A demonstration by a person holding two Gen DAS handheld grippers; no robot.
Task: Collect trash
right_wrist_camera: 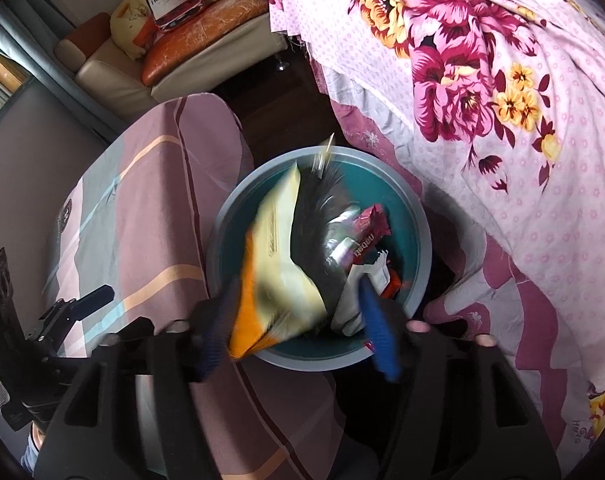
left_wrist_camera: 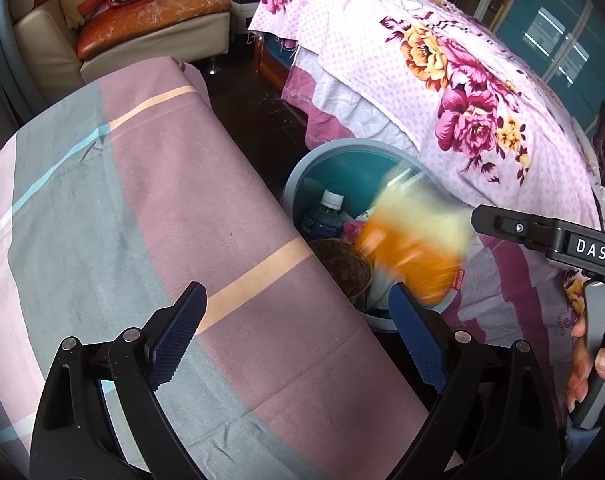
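Note:
A round grey bin with a teal inside [left_wrist_camera: 302, 168] [right_wrist_camera: 406, 204] stands on the floor between the table and the bed. It holds a water bottle [left_wrist_camera: 326, 212], a red wrapper [right_wrist_camera: 368, 228] and other trash. A yellow and orange snack bag [right_wrist_camera: 278, 264] [left_wrist_camera: 414, 240] is blurred in mid-air over the bin, just in front of my right gripper [right_wrist_camera: 298, 340], whose fingers stand apart and do not hold it. My left gripper [left_wrist_camera: 298, 340] is open and empty above the table's edge next to the bin.
A table with a pink, grey and peach striped cloth [left_wrist_camera: 142, 208] [right_wrist_camera: 150, 216] lies to the left. A bed with a floral cover [left_wrist_camera: 462, 92] [right_wrist_camera: 502, 80] is to the right. A sofa with cushions [left_wrist_camera: 142, 20] stands at the back.

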